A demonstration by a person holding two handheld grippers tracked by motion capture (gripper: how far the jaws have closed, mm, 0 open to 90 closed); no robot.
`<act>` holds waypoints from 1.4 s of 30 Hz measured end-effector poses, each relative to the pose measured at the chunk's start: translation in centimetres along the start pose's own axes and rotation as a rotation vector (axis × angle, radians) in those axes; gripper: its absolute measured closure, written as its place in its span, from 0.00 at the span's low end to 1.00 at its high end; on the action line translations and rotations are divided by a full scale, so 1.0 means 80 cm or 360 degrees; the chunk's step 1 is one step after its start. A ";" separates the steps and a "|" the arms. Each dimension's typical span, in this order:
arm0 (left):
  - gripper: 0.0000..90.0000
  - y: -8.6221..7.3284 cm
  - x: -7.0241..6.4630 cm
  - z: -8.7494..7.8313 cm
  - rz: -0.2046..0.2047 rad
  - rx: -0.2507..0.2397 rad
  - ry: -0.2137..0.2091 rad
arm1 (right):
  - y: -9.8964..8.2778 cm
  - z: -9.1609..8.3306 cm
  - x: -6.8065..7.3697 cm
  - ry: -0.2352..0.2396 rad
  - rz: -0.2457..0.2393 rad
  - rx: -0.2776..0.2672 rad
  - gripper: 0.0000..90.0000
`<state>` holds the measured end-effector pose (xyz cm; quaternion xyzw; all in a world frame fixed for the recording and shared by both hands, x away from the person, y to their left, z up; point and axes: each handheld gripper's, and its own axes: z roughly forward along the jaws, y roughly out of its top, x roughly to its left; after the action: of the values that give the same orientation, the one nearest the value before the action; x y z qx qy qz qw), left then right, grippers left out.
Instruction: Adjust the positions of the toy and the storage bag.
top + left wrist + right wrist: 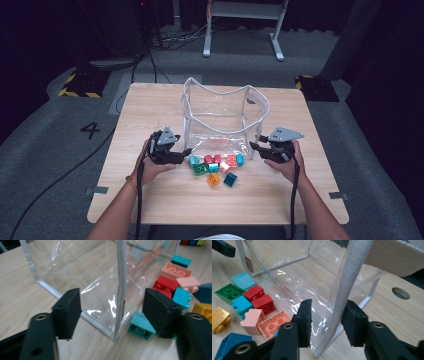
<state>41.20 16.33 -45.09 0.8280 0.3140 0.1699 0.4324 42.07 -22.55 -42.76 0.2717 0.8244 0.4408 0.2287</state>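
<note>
On the high view, the left gripper (186,151) sits left of centre on the pale wooden surface (150,105), held in the person's left hand (152,167), its jaws pointing right toward the lower left corner of the clear plastic bag (225,117). In the left gripper view its jaws stand apart on either side of the bag's white-edged front corner seam (121,287); the pads do not press on the seam, and a gap shows on both sides.

The bag stands upright at the centre of the frame, mouth open upward, its long axis running left to right across the surface, with the wavy white rim (260,97) at the top.

Just below the bag's front wall lies a cluster of toy bricks (216,167): teal, red, green, pink and peach ones in a loose row running left to right, with an orange brick (213,179) and a dark blue brick (230,179) lower down. The left gripper view shows a teal brick (141,326) just beside the bag's corner and touching the inner face of the jaw on its right.

At the right of centre, the right gripper (252,146) in the right hand (287,167) points left at the bag's lower right corner. In the right gripper view its jaws bracket the bag's white corner seam (347,287), close to it on both sides; whether the pads actually press on it, I cannot tell.
</note>
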 end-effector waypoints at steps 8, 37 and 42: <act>0.75 0.004 0.000 0.010 0.0048 -0.0015 -0.0070 | 0.000 0.011 0.001 -0.0025 -0.0003 0.0012 0.80; 0.92 0.002 -0.038 -0.006 0.0193 0.0064 -0.0266 | -0.030 -0.045 0.018 0.0090 -0.0048 -0.0011 0.97; 0.93 -0.001 -0.043 -0.011 0.0212 0.0062 -0.0278 | -0.035 -0.054 0.023 0.0104 -0.0056 -0.0017 0.97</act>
<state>38.12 14.64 -44.67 0.8670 0.2225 0.1194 0.4297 37.36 -25.20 -43.19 0.2414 0.8337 0.4498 0.2107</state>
